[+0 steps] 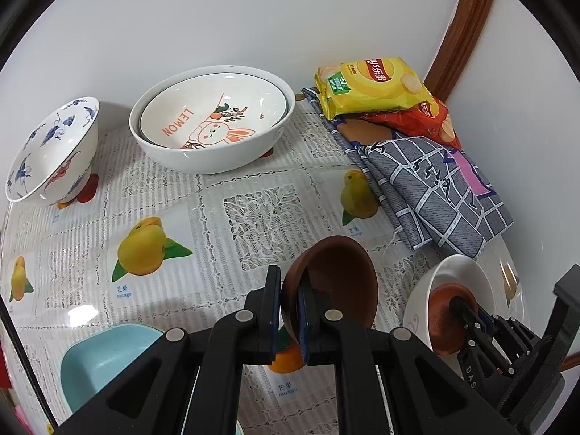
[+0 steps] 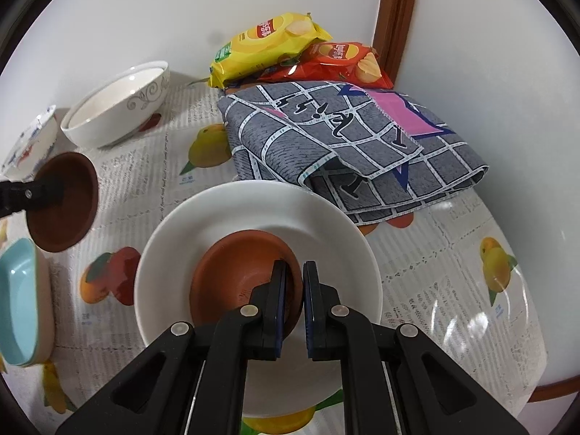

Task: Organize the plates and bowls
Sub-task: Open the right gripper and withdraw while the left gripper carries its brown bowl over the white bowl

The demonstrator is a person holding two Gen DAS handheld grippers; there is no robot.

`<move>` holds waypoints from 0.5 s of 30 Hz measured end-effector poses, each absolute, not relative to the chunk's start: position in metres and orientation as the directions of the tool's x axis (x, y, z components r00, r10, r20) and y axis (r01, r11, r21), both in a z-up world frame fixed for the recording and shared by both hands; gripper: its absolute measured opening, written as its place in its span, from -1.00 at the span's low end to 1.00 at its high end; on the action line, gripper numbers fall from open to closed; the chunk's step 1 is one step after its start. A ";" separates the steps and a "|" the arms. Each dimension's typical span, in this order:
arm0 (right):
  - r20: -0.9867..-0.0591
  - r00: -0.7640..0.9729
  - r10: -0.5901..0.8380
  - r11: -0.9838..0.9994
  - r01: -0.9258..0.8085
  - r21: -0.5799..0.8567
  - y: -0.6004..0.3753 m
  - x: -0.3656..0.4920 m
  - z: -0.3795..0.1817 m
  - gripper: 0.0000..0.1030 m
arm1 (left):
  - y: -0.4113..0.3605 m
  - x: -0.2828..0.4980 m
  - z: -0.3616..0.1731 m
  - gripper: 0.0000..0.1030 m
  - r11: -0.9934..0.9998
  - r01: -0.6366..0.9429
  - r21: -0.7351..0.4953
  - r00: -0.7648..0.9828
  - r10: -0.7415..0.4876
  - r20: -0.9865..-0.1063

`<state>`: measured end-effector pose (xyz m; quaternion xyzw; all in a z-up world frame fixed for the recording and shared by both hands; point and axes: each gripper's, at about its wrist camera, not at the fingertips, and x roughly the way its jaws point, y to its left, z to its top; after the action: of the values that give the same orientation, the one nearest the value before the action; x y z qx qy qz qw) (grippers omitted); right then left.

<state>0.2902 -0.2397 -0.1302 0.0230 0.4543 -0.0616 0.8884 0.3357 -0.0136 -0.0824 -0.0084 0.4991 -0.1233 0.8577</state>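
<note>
Yellow chip bag (image 2: pixel 264 45) overlaps red chip bag (image 2: pixel 337 63) behind folded grey cloth (image 2: pixel 348 148).

- Left gripper (image 1: pixel 289 291) clamps a dark brown bowl (image 1: pixel 335 282) by its rim — tilted, above the tablecloth (image 1: pixel 253 214).
- Right gripper (image 1: pixel 467 311) grips a second brown bowl (image 1: pixel 444 320) inside a white bowl (image 1: pixel 460 275).
</note>
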 end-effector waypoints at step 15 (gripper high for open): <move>-0.826 0.549 -0.125 0.991 0.112 -0.075 -0.234 0.303 -0.139 -0.70 | 0.000 0.340 -0.078 -0.83 0.973 0.173 -0.154 0.477 -0.220 -0.851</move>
<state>0.3027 -0.2340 -0.1388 -0.0068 0.4699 -0.0672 0.8801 0.3399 -0.0001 -0.0783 -0.0236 0.4984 -0.1141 0.8591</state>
